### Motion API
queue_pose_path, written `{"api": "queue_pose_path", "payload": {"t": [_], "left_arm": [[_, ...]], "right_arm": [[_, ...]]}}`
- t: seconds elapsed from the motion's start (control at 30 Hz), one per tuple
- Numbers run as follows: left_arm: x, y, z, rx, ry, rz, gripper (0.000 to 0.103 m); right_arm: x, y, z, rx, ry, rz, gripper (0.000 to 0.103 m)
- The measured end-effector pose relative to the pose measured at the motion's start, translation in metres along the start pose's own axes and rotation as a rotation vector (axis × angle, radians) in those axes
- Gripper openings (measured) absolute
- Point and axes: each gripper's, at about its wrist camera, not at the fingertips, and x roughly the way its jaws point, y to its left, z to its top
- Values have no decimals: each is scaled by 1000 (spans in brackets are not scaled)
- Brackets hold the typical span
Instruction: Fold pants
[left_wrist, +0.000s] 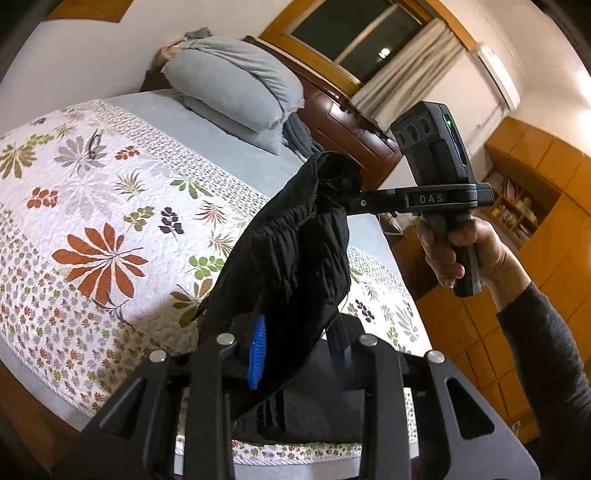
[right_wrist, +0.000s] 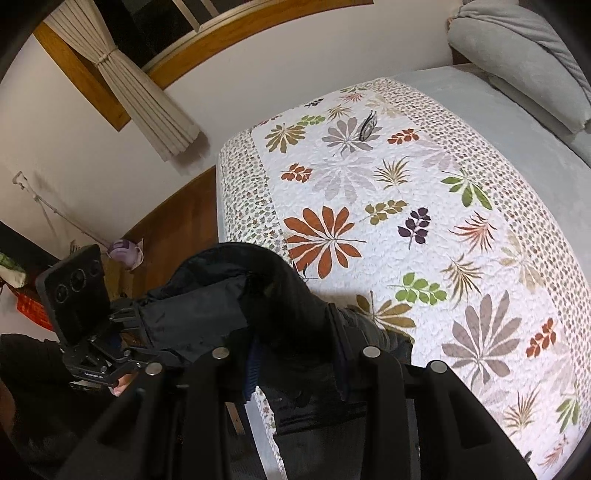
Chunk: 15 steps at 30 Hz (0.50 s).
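Observation:
Black pants (left_wrist: 291, 251) hang in the air between my two grippers, above the near edge of the bed. My left gripper (left_wrist: 295, 354) is shut on one end of the waistband, with a blue finger pad (left_wrist: 256, 354) showing beside the cloth. My right gripper (left_wrist: 345, 197) is shut on the other end, higher up and to the right, held by a hand (left_wrist: 461, 247). In the right wrist view the pants (right_wrist: 236, 295) bunch over my right gripper (right_wrist: 295, 369), and my left gripper (right_wrist: 138, 325) clamps the far end at the left.
The bed carries a white floral quilt (left_wrist: 92, 229) (right_wrist: 406, 221). Grey pillows (left_wrist: 236, 85) lie at its head by a dark wooden headboard (left_wrist: 343, 122). A curtained window (right_wrist: 147, 92), wooden shelves (left_wrist: 517, 206) and a wooden bed frame (right_wrist: 177, 229) surround it.

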Motion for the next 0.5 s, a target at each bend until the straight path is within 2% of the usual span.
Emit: {"api": "queue_pose_path", "payload": {"t": [0.27,0.5], "left_arm": [[18,-47,-21,146,52,31,27],[44,-93,-44,264,109,36,27]], "right_arm": [[-24,-16,-51,39,-57,2,32],[-46,-42,-111,93,-117,13,32]]}}
